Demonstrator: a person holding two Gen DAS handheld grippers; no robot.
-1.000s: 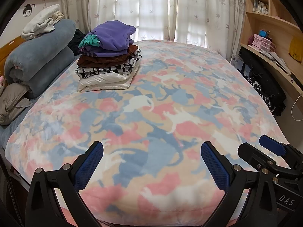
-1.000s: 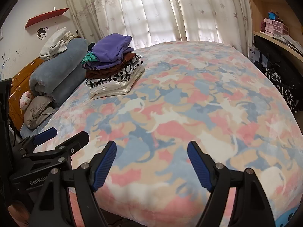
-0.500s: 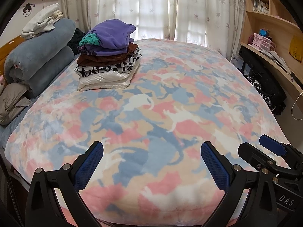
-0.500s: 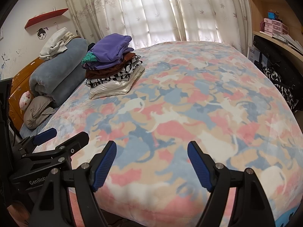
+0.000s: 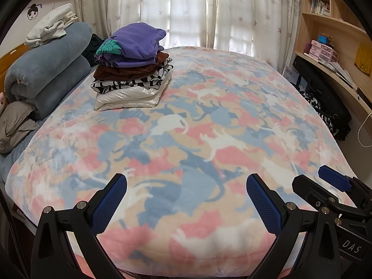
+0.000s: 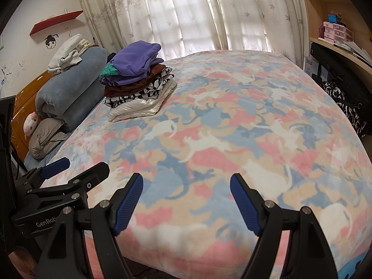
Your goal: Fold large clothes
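Blue-padded and spread wide, the left gripper hangs over the near edge of the bed, nothing between its fingers. Just to its right the right gripper gapes too, empty. Beyond them spreads the fleece blanket, pink, blue and cream. Far left on it sits the stack of folded clothes, purple on top, beside rolled grey-blue bedding.
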